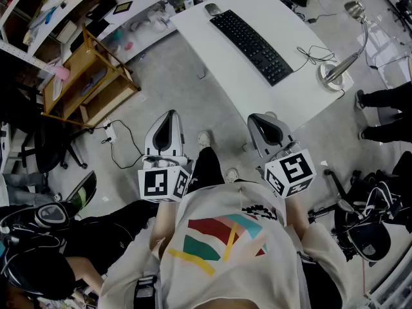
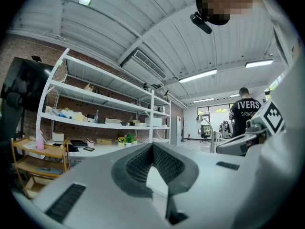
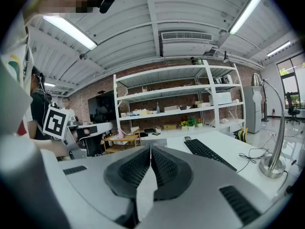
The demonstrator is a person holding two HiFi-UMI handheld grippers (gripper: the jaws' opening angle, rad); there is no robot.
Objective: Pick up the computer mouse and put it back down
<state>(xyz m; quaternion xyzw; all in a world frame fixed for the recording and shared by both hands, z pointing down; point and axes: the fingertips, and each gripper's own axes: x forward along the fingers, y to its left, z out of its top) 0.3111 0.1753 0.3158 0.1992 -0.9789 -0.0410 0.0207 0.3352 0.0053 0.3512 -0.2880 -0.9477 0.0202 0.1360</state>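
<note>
Grey mouse (image 1: 212, 9) lies on table (image 1: 215, 53); left gripper (image 2: 152, 145), right gripper (image 3: 150, 148) jaws pressed together.

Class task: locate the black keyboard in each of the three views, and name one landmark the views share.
Head view: keyboard upper centre.
Left gripper view: not in it.
Right gripper view: right of centre.
Shared landmark: wooden rack.

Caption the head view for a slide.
Both shut, left gripper and right gripper held short of the table holding keyboard, mouse, lamp.
</note>
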